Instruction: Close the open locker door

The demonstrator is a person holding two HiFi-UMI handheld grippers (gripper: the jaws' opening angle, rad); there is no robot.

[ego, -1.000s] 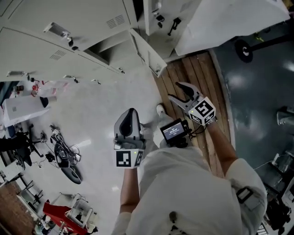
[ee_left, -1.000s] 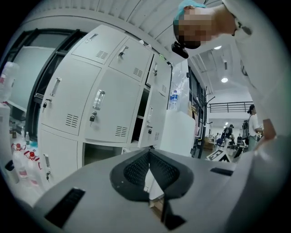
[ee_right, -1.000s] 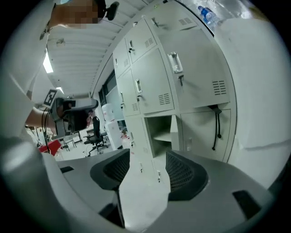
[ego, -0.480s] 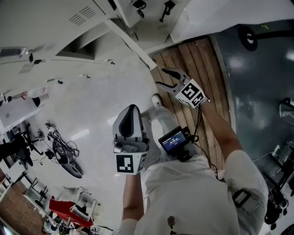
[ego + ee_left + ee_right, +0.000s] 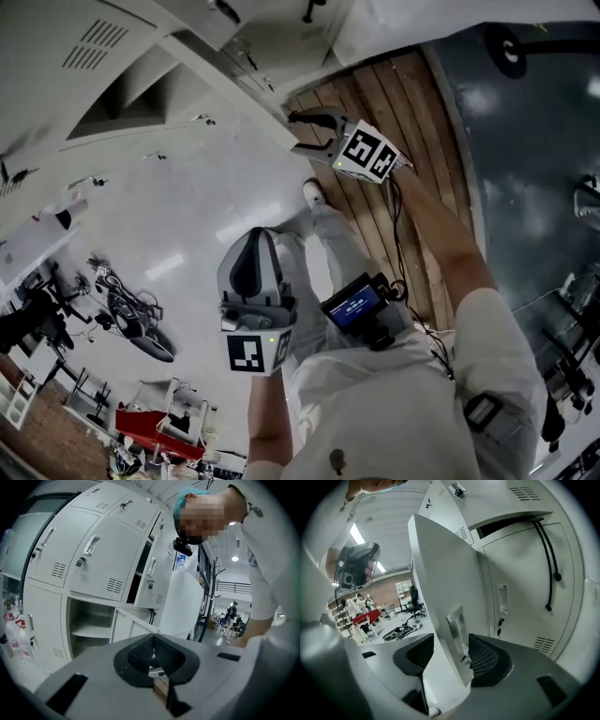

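Observation:
The open locker door (image 5: 234,89) runs as a thin white edge from the locker bank down toward my right gripper (image 5: 302,131). That gripper is open, and its jaws straddle the door's free edge. In the right gripper view the door panel (image 5: 445,583) and its metal handle (image 5: 457,625) stand between the two pads of the right gripper (image 5: 450,656). Behind the door the empty locker compartment (image 5: 122,89) gapes; the left gripper view shows it as well (image 5: 89,625). My left gripper (image 5: 255,236) is shut on nothing and held low near the body, pointing at the lockers (image 5: 153,656).
A second locker door (image 5: 152,581) higher up also stands ajar. A black cable (image 5: 548,550) hangs down a shut locker front. Wooden planks (image 5: 412,112) and dark floor (image 5: 525,187) lie to the right. A cable tangle (image 5: 131,319) lies on the white floor at left.
My right gripper has moved forward and left from the wooden planks to the door's edge, which now sits between its jaws. The left gripper has barely moved.

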